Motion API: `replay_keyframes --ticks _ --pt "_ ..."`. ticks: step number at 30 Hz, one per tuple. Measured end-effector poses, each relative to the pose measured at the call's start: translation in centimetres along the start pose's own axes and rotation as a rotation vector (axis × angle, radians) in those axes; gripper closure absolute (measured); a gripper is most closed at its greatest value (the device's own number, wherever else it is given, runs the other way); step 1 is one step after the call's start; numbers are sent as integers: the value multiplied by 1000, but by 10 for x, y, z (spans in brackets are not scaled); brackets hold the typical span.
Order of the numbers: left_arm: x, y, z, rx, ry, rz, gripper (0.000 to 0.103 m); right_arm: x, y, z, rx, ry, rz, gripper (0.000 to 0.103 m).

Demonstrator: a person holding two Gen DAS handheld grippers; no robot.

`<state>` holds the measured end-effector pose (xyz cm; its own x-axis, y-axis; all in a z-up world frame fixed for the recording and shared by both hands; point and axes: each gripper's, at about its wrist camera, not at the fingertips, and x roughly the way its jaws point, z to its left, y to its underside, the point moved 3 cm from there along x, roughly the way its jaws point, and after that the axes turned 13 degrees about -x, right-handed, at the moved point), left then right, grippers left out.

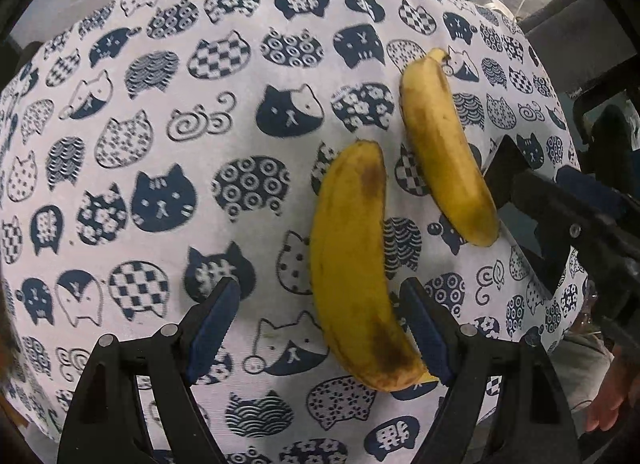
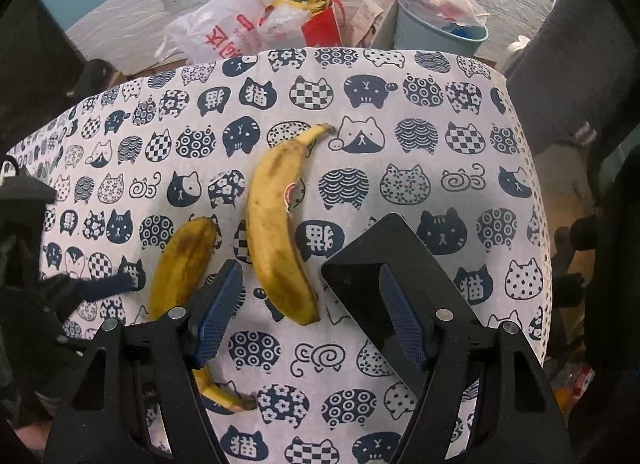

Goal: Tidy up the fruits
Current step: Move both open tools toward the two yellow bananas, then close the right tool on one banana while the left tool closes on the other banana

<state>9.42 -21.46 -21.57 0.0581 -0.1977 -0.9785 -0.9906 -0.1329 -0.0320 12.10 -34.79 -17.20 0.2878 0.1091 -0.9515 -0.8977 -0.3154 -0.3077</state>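
Note:
Two ripe, brown-spotted bananas lie side by side on a table under a cat-print cloth [image 1: 160, 144]. In the left wrist view my left gripper [image 1: 320, 288] points down over the nearer banana [image 1: 352, 264]; its jaws are open and straddle the fruit, which lies close to the right pad [image 1: 424, 328]. The stickered banana [image 2: 276, 232] lies with its lower end between the open jaws of my right gripper [image 2: 308, 268], touching neither pad. A flat black plate [image 2: 360, 264] sits at that gripper's right finger. The other banana [image 2: 180, 264] is partly hidden behind its left finger.
Beyond the table's far edge are plastic bags [image 2: 224, 32], a red bag [image 2: 320, 28] and a blue bin [image 2: 436, 32] against a wall with sockets. A person's hand [image 1: 612, 396] shows at the lower right. Dark furniture flanks the table.

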Motion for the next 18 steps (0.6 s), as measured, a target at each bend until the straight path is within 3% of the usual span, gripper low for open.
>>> replay_keyframes --ticks 2,4,6,18 --pt "2 4 -5 25 0 -21 26 0 -1 1 -1 -1 -1 31" --pt "3 7 -13 74 -4 -42 49 1 -1 2 -3 -2 0 31" --pt "4 9 -20 104 31 -36 60 3 -1 1 -2 -1 3 31" --pt "-15 -6 11 101 10 -73 68 31 -23 17 -53 -58 -16 31"
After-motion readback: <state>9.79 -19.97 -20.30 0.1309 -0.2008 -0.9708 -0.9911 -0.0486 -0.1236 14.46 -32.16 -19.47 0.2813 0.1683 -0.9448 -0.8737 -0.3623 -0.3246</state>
